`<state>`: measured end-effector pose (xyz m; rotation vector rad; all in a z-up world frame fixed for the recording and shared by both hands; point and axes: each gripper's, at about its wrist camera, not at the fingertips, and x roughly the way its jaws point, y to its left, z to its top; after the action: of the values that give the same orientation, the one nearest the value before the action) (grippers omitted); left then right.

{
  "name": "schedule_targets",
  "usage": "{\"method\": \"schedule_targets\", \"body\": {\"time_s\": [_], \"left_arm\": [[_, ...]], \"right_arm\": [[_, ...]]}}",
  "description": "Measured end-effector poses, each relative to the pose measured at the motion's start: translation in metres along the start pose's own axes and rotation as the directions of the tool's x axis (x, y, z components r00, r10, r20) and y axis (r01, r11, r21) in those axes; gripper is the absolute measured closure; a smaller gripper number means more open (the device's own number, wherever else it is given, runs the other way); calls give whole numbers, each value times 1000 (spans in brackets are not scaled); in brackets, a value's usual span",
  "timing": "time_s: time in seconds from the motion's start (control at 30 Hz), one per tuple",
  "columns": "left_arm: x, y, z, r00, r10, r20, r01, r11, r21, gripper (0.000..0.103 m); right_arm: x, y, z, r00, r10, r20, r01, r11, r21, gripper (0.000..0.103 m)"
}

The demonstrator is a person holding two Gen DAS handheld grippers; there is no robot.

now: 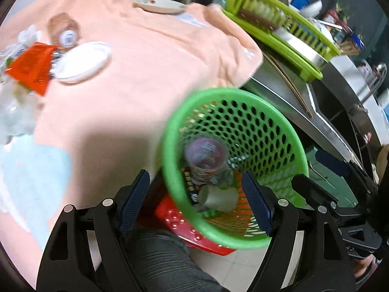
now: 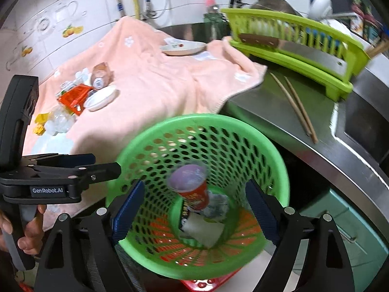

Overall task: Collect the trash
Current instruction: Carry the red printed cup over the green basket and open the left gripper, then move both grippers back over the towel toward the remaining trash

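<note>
both grippers, left gripper [image 1: 195, 200] and right gripper [image 2: 194, 209], hang released above the green basket [image 2: 274, 160]; a cup [image 2: 192, 187] lies inside, more trash [image 2: 73, 97] remains on the peach towel [image 2: 155, 77].

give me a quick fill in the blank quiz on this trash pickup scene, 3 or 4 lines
1. The plastic cup lies inside the green ____.
2. The towel spread on the counter is ____ in colour.
3. Two wooden ____ lie on the steel counter beside the dish rack.
4. The jaws of the right gripper stand ____.

Missing words: basket; peach; chopsticks; open
</note>
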<state>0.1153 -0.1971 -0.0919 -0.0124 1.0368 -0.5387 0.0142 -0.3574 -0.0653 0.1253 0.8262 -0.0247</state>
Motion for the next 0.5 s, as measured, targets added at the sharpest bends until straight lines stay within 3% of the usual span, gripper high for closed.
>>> {"method": "schedule_targets", "body": {"time_s": [0.23, 0.5], "left_arm": [[-36, 34, -4, 996, 58, 65, -54, 997, -57, 26], [-75, 79, -11, 980, 150, 134, -132, 982, -133, 26]], "right_arm": [[5, 37, 12, 999, 53, -1, -53, 997, -51, 21], [19, 81, 32, 992, 128, -19, -130, 985, -111, 20]]}}
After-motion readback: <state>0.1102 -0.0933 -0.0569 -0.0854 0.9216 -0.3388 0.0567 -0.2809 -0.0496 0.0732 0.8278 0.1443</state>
